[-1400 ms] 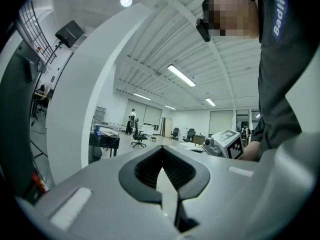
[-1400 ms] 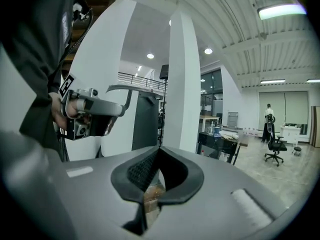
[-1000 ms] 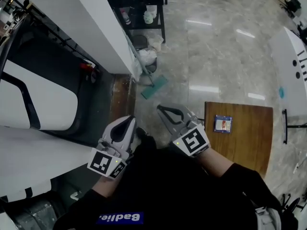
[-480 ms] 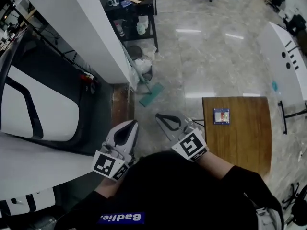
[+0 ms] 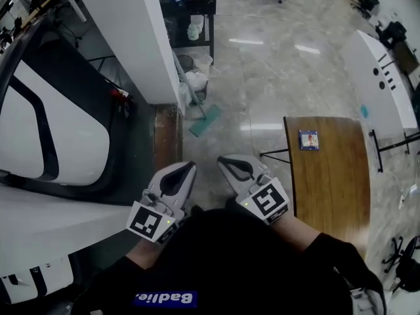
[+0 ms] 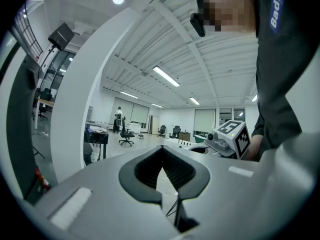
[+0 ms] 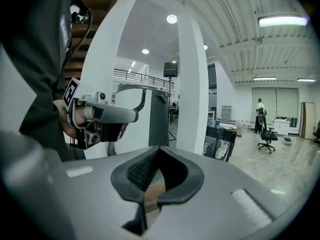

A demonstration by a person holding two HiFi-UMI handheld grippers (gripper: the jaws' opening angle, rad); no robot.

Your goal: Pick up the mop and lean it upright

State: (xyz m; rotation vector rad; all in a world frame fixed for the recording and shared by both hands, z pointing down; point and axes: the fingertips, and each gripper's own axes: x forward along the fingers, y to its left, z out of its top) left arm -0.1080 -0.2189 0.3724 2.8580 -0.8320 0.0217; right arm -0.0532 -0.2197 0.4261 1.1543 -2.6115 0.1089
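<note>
Head view. Noted left gripper (image 5: 189, 168) and right gripper (image 5: 224, 162) side by side low in frame, tips pointing up the picture over the grey polished floor (image 5: 262, 77). Both closed, nothing held. Found mop (image 5: 205, 121) ahead of both tips and well apart from them, roughly on the line between the two. Teal mop head flat on the floor. Handle slanting up and left from it along the corner of the white pillar (image 5: 131, 31), past a bin lined with a white bag (image 5: 197, 83). Cannot resolve whether the handle touches the pillar. Logged a black shelf cart (image 5: 197, 5) beyond the bin. To the right of the right gripper, a wooden table (image 5: 328, 189) carrying a small blue packet (image 5: 308, 140).

Left gripper view. Jaws together at the tips, only the hollow behind the pads showing dark, nothing between them. Right gripper with its marker cube just beside, on the right. White pillar at left, open office floor with chairs far ahead.

Right gripper view. Jaws likewise closed tip to tip, empty, brown and grey floor visible through the hollow. Left gripper close by at left in the person's hand. White pillar straight ahead, black shelf cart beyond it to the right.
</note>
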